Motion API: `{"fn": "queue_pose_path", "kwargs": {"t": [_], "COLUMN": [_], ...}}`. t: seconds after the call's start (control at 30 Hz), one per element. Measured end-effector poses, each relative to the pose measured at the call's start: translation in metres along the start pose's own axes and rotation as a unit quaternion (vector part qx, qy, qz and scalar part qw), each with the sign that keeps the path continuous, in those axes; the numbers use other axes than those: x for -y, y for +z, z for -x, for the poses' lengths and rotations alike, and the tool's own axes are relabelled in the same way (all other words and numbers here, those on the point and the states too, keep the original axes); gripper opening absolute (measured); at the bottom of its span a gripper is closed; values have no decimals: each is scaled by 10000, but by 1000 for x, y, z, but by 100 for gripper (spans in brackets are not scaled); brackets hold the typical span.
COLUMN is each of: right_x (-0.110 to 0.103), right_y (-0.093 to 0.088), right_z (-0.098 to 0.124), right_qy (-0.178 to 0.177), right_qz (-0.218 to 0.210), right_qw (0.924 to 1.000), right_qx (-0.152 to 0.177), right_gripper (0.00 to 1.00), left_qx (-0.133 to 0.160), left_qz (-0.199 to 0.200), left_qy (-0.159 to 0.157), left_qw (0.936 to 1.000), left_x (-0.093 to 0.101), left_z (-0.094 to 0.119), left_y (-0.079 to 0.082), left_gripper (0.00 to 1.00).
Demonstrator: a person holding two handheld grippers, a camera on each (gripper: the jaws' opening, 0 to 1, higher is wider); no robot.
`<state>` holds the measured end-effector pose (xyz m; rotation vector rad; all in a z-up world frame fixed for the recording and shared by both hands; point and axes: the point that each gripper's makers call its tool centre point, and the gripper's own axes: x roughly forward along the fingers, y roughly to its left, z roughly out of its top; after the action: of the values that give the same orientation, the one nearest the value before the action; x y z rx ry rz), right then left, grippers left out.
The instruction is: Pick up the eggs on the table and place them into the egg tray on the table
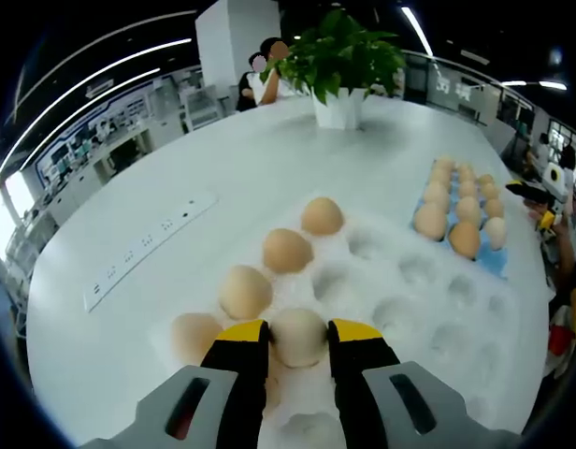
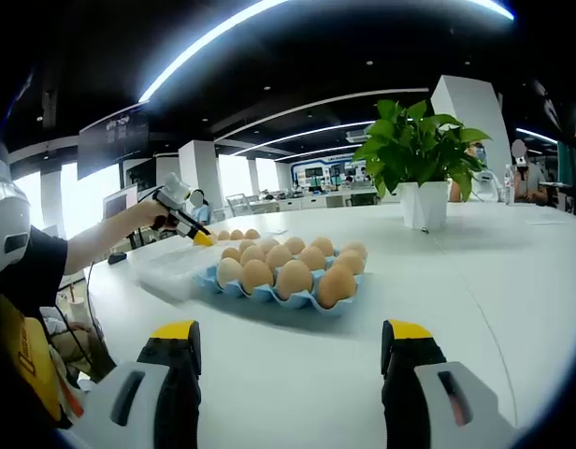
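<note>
My left gripper [image 1: 298, 339] is shut on a pale egg [image 1: 299, 335], low over the near row of a white egg tray [image 1: 419, 281]. Several more brown eggs, such as one egg [image 1: 287, 250], stand in a line along the tray's left cells. A blue tray [image 1: 494, 262] holding several eggs lies to the right. In the right gripper view, my right gripper [image 2: 290, 341] hangs open over the bare table, short of the blue tray [image 2: 269, 296] and its eggs [image 2: 293, 277]. Beyond them the left gripper [image 2: 180, 223], held in a hand, hovers at the white tray [image 2: 166, 271].
A potted plant [image 1: 339, 65] in a white pot [image 2: 424, 204] stands at the table's far side. A white power strip [image 1: 148, 248] lies left of the white tray. A person [image 1: 265, 70] stands behind the plant. The round white table [image 1: 269, 159] is wide and bare between things.
</note>
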<state>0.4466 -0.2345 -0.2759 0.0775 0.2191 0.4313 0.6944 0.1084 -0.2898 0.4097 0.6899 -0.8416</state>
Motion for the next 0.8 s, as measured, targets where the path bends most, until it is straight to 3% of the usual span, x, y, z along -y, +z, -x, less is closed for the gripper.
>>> {"fn": "queue_pose_path", "kwargs": {"t": [0.43, 0.63, 0.7, 0.8], "right_x": [3, 4, 3, 2], "right_y": [-2, -1, -2, -2], "right_z": [11, 14, 15, 17], "right_qy": [-40, -46, -40, -26], "right_qz": [-23, -31, -51, -36], "right_qw": [10000, 10000, 9999, 9999], "right_qx": [43, 75, 87, 102], "right_gripper": [83, 83, 83, 83], "left_qx": [81, 264, 443, 484], "left_qz": [-14, 44, 52, -8], "left_qy": [237, 261, 245, 239], "left_qw": [9997, 9993, 9987, 9985], "left_x": [-2, -1, 5, 10], "left_z": [6, 14, 25, 31], "left_y": [4, 14, 27, 32], "left_gripper": [25, 25, 25, 25]}}
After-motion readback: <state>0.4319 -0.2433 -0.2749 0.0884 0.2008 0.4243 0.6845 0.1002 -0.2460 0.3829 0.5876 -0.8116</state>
